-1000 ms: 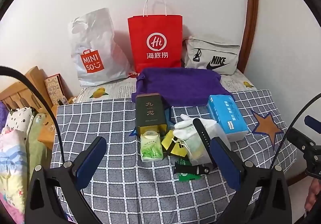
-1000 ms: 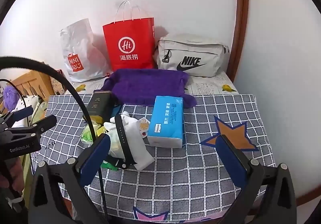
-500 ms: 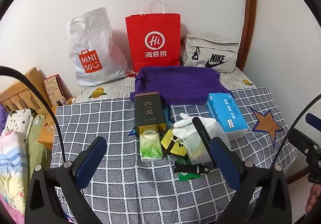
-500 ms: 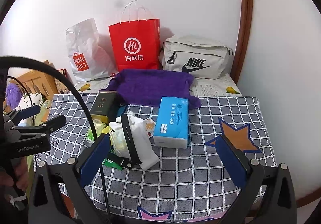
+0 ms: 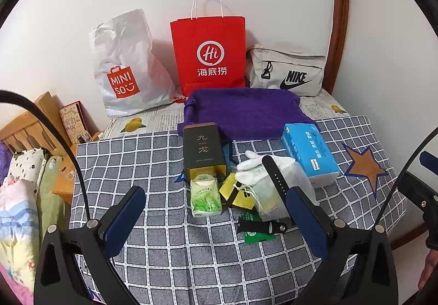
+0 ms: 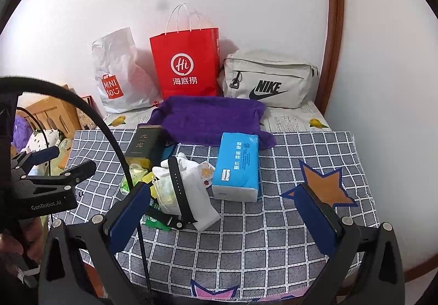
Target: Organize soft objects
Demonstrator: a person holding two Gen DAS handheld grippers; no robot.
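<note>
A checked cloth (image 5: 153, 250) covers the table. At the back stand 3 bags: Miniso bag (image 5: 123, 67), red bag (image 5: 209, 53), Nike bag (image 5: 284, 72). A purple towel (image 5: 243, 113) lies before them. Nearer sit a tissue pack (image 5: 309, 154), a dark tin (image 5: 204, 151), and a white glove (image 5: 271, 171) under a watch strap (image 5: 275, 176). The left gripper (image 5: 216, 220) and right gripper (image 6: 223, 212) both hover wide open, holding nothing.

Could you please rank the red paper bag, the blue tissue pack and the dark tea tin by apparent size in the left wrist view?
1. red paper bag, clearly largest, though farthest.
2. blue tissue pack and dark tea tin: alike; unranked.
</note>
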